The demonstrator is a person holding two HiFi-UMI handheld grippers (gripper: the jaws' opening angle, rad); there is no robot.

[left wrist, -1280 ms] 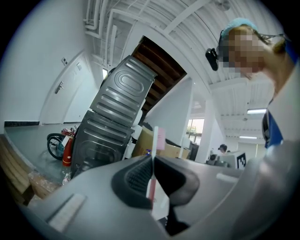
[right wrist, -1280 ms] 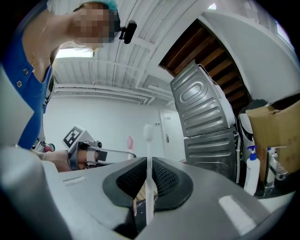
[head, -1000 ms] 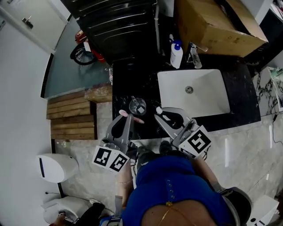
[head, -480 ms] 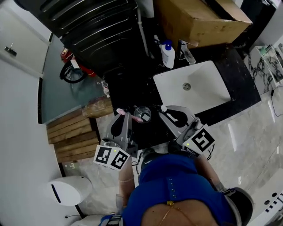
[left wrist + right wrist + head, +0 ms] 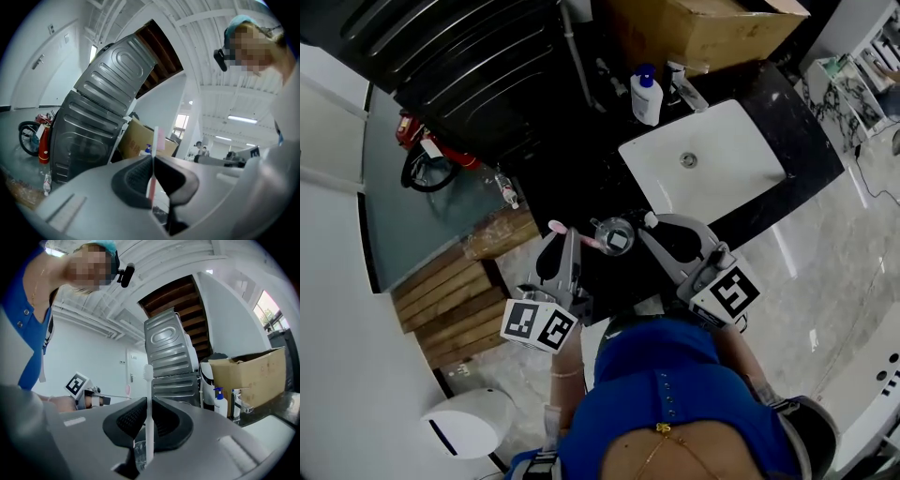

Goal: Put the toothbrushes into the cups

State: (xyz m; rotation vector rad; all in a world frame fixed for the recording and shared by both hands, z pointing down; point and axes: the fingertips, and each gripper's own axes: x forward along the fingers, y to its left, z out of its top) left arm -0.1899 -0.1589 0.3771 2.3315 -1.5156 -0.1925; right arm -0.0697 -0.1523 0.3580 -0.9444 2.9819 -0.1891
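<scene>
Left claw (image 5: 572,236) level; right claw (image 5: 654,227) level.

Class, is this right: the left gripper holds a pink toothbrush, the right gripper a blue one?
No. The right gripper holds a white toothbrush, not blue, as the right gripper view shows. The left gripper does hold a pink toothbrush.

Finding: no lettering, brand or number can be read. The cardboard box (image 5: 133,143) behind the sink (image 5: 750,155) bears reddish print on its side, too blurred to read. The pump bottle (image 5: 646,96) at the sink's back edge shows no readable label. In front of the sink, black-and-white square code markers stand on the cube (image 5: 537,324) of the left tool (image 5: 570,236) and on the cube (image 5: 730,294) of the right tool (image 5: 654,225).
</scene>
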